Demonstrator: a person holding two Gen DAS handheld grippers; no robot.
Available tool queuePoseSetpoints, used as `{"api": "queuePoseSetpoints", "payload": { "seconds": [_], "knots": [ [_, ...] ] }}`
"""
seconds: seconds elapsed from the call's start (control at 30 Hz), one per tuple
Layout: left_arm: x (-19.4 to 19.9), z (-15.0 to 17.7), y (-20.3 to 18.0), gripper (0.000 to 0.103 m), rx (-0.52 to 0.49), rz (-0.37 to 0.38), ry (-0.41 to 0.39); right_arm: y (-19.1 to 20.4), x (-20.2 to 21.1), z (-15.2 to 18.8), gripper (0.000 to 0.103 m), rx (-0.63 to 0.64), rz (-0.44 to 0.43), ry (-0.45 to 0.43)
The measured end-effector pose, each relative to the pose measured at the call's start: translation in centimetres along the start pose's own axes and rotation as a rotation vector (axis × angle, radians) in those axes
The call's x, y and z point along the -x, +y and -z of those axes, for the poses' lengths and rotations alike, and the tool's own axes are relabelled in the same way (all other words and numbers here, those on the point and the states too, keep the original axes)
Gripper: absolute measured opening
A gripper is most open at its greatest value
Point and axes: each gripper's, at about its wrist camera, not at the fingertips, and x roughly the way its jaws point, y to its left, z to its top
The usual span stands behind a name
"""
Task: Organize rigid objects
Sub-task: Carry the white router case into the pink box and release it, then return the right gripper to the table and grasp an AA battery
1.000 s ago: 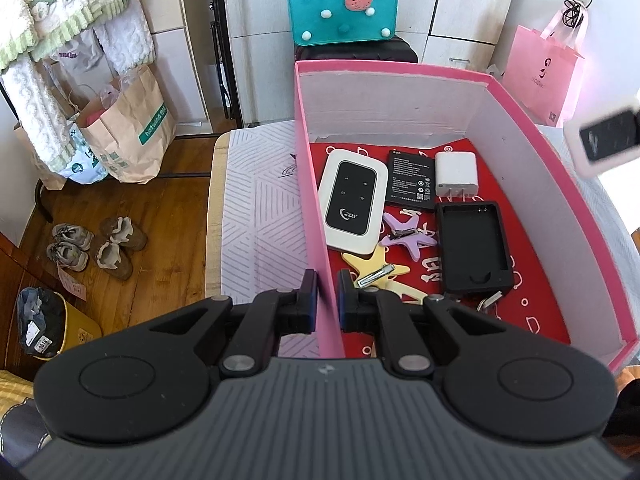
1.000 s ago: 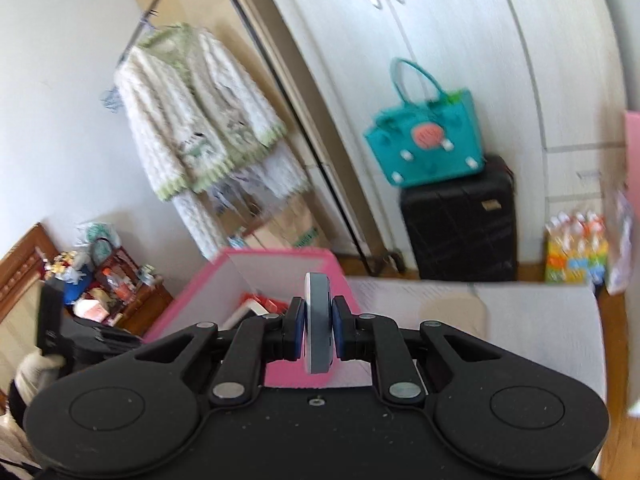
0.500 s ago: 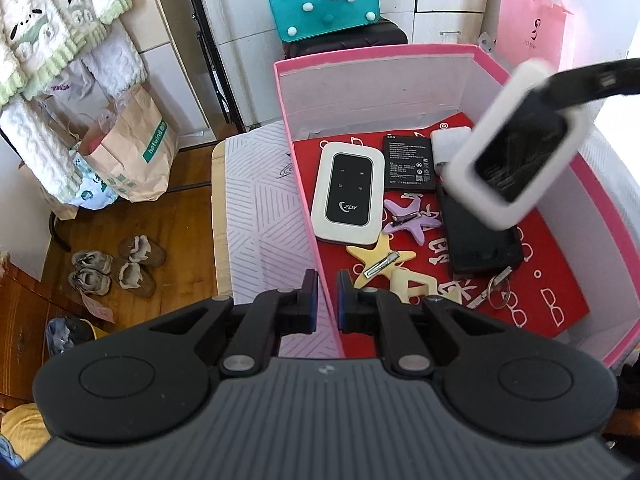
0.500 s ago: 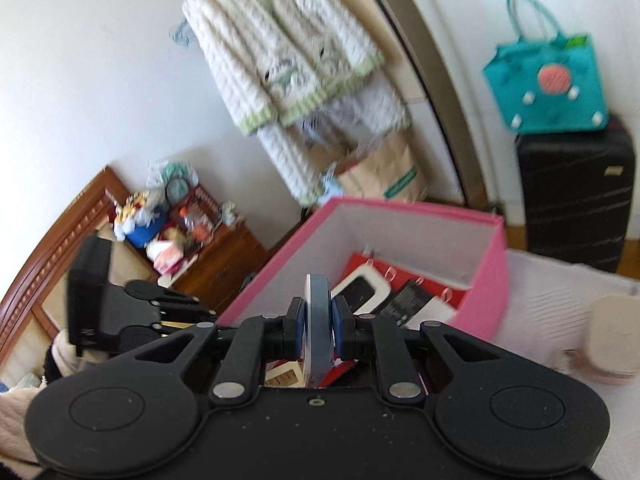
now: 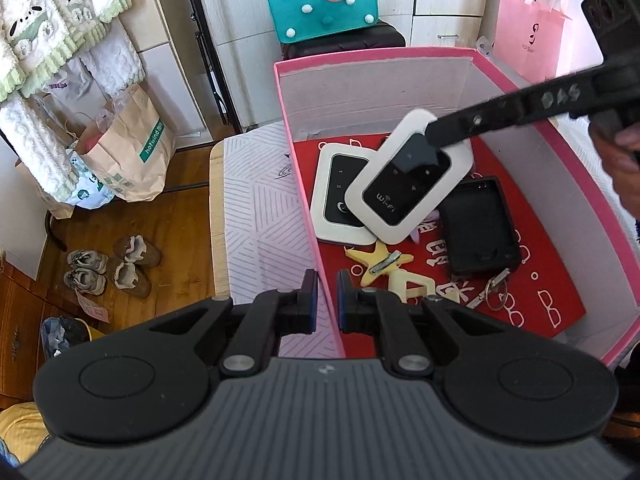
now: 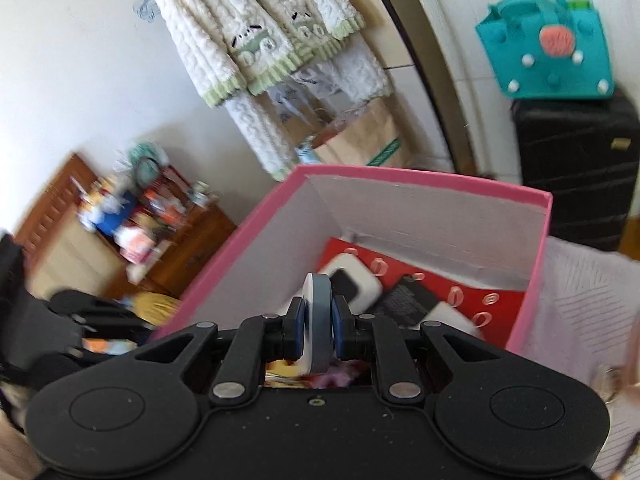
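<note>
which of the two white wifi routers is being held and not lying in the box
The one printed "Wi-Fi", tilted above the pink box floor, pinched by the right hand-held gripper. The other router lies flat on the red lining, partly beneath it.

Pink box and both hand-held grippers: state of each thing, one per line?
pink box: open-topped, near wall pinched.
left hand-held gripper: shut on that wall.
right hand-held gripper: shut on the Wi-Fi router.
Wi-Fi router: held tilted over the box.
second router: flat on the floor, partly covered.
black case: flat.
yellow star clip: flat.
key ring: flat.
</note>
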Motion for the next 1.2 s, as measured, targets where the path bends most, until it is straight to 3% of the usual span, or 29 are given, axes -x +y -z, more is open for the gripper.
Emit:
{"api": "queuePoseSetpoints", "payload": {
  "seconds": [0.07, 0.2, 0.4, 0.63, 0.8, 1.0, 1.13, 1.2],
  "knots": [
    [0.0, 0.0, 0.0, 0.009, 0.001, 0.002, -0.003, 0.6, 0.1, 0.2, 0.019, 0.057, 0.06, -0.017],
    [0.0, 0.1, 0.1, 0.009, 0.004, 0.006, -0.008, 0.8, 0.1, -0.2, 0.019, 0.071, 0.069, -0.018],
    [0.0, 0.2, 0.1, 0.009, 0.009, 0.01, -0.01, 1.5, 0.3, 0.0, 0.025, 0.171, 0.222, -0.077],
    [0.1, 0.3, 0.0, 0.009, 0.014, 0.013, -0.017, 0.4, 5.7, 0.3, 0.034, 0.128, 0.248, -0.218],
    [0.1, 0.3, 0.3, 0.009, 0.026, 0.021, -0.024, -1.7, 10.1, 2.0, 0.038, 0.093, 0.355, -0.284],
    [0.1, 0.5, 0.6, 0.009, 0.039, 0.028, -0.032, -5.5, 12.2, 5.3, 0.04, 0.015, 0.438, -0.246],
    [0.1, 0.5, 0.7, 0.009, 0.043, 0.028, -0.033, -6.5, 11.2, 8.0, 0.04, 0.017, 0.433, -0.183],
    [0.1, 0.5, 0.6, 0.009, 0.045, 0.026, -0.034, -6.8, 10.1, 9.2, 0.025, 0.044, 0.408, -0.107]
  ]
}}
